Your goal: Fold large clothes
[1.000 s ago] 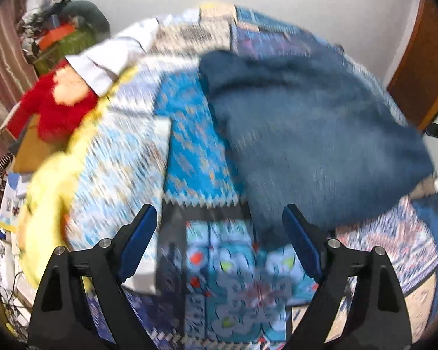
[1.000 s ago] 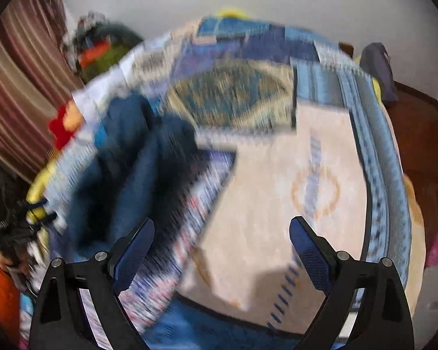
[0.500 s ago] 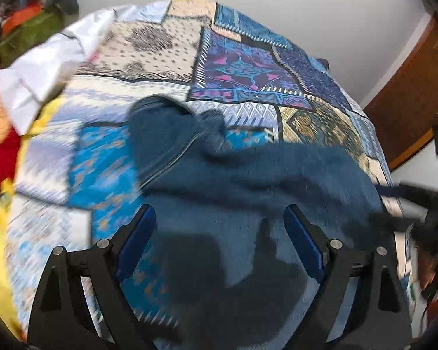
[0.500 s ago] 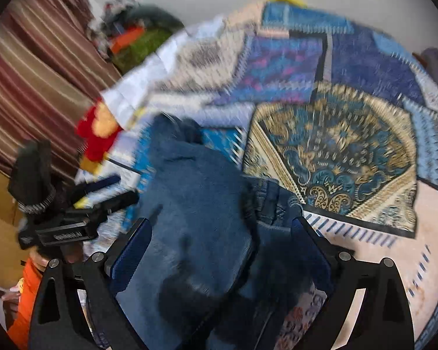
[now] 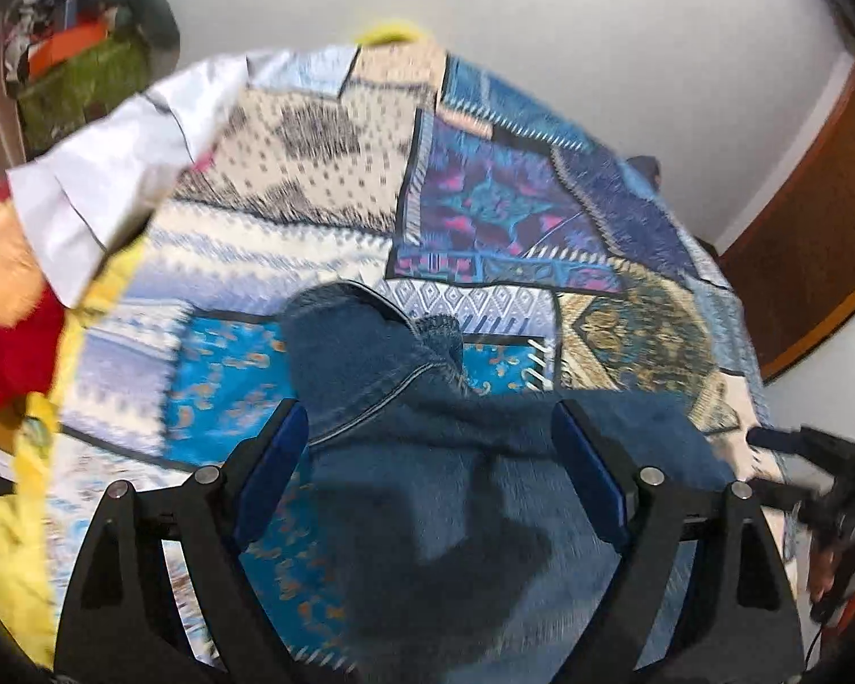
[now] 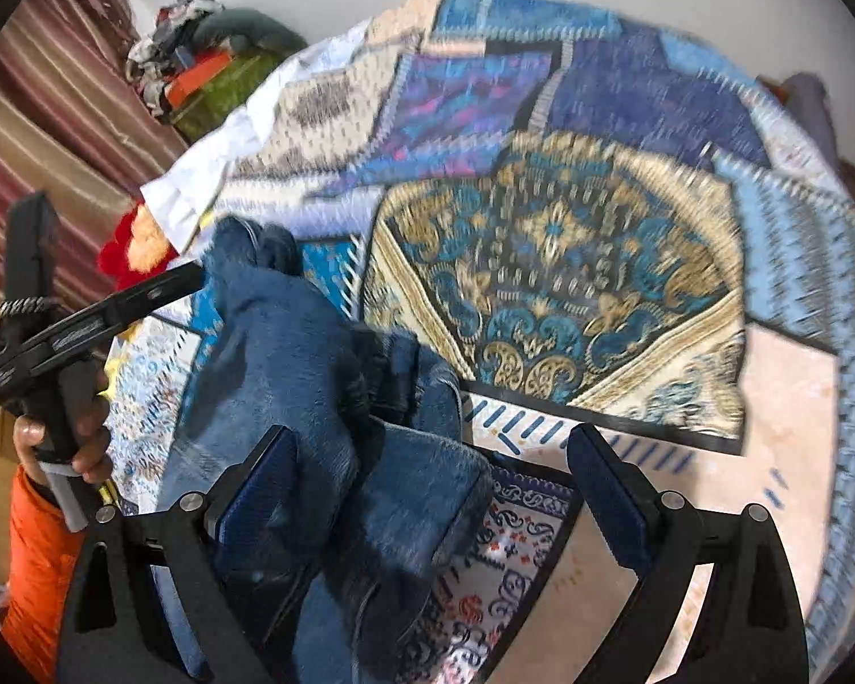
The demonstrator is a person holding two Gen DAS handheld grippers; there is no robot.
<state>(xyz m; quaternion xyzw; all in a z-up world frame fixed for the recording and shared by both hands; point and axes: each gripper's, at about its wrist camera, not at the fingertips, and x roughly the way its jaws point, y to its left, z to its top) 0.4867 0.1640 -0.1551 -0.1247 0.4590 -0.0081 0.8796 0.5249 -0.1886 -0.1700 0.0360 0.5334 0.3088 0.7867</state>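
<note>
A dark blue denim garment [image 5: 427,490] lies crumpled on the near part of a bed covered with a patchwork bedspread [image 5: 313,182]. The left gripper [image 5: 430,456] hovers over it with its 2 jaws spread wide, holding nothing, the cloth showing between them. The right gripper [image 6: 433,473] is likewise spread wide above the garment's right edge, its left finger [image 6: 256,484] over the denim, its right one over bare bedspread. A white cloth [image 5: 102,182] lies at the far left, next to a red plush toy [image 5: 5,308].
</note>
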